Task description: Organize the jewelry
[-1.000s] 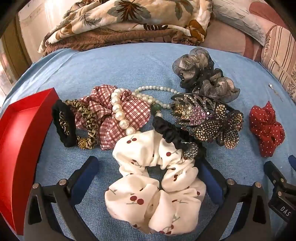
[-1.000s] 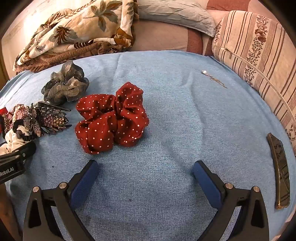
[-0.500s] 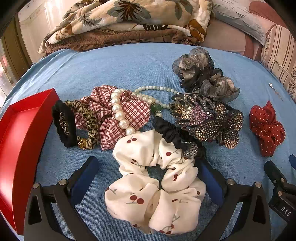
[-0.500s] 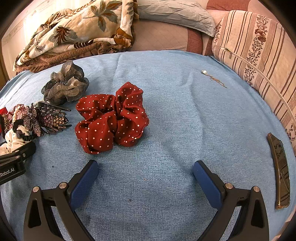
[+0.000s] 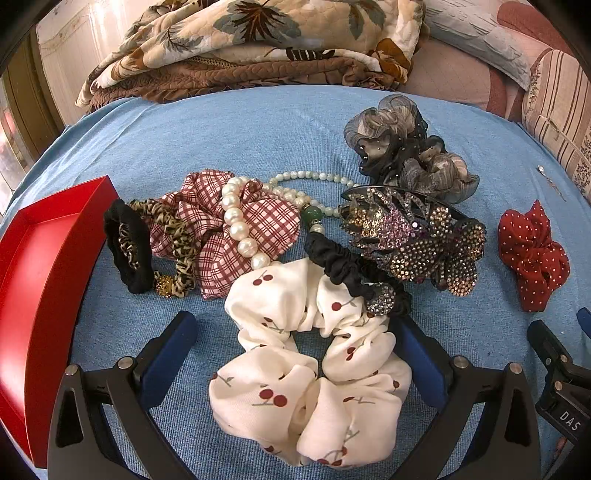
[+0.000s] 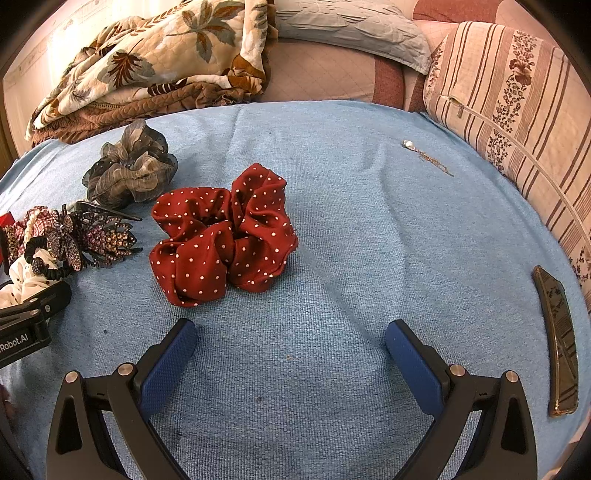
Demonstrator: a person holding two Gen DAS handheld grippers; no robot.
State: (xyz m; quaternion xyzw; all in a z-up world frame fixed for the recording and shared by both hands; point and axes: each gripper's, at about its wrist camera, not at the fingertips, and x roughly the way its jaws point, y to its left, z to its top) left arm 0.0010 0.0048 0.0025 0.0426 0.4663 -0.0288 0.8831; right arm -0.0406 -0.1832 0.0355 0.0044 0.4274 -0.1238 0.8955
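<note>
Blue cloth (image 6: pixel 332 229); left tool (image 6: pixel 22 325) reads "Robot.AI".

A leaf-print quilt (image 6: pixel 147 70) lies crumpled beside a striped pillow (image 6: pixel 517 96).

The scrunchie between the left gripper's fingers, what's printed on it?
Red cherries on white fabric; the cherry scrunchie shows best in the left wrist view.

A home bedroom: quilt (image 6: pixel 155 66), pillows (image 6: pixel 351 26), blue bedsheet (image 6: pixel 351 221).
</note>
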